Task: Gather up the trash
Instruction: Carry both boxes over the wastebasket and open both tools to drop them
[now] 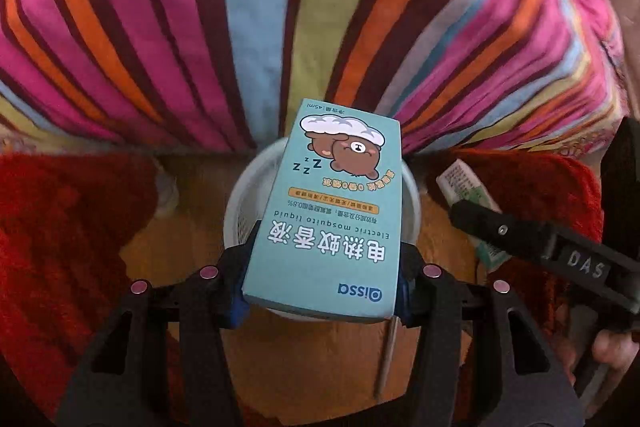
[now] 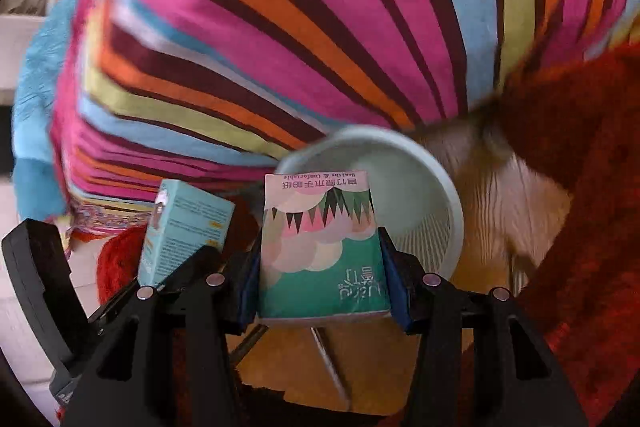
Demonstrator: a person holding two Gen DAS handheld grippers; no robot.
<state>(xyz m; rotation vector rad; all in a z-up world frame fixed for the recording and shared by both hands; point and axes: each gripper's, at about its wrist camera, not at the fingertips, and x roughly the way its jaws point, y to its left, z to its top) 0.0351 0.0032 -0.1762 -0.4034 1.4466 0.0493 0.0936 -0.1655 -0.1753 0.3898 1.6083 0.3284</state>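
Observation:
My left gripper [image 1: 322,279] is shut on a teal mosquito-liquid box [image 1: 328,211] with a sleeping bear on it, held above a white mesh wastebasket [image 1: 408,195]. My right gripper [image 2: 320,287] is shut on a green and pink tissue pack [image 2: 320,251], held just left of the wastebasket [image 2: 420,203], whose inside looks empty. The teal box [image 2: 180,231] also shows in the right wrist view, at the left. The right gripper with the tissue pack [image 1: 468,187] shows at the right of the left wrist view.
A bed with a striped cover [image 1: 280,7] rises right behind the wastebasket. Red fuzzy rugs [image 1: 60,227] lie on both sides on the wooden floor [image 1: 320,355]. A thin stick [image 2: 332,367] lies on the floor below the grippers.

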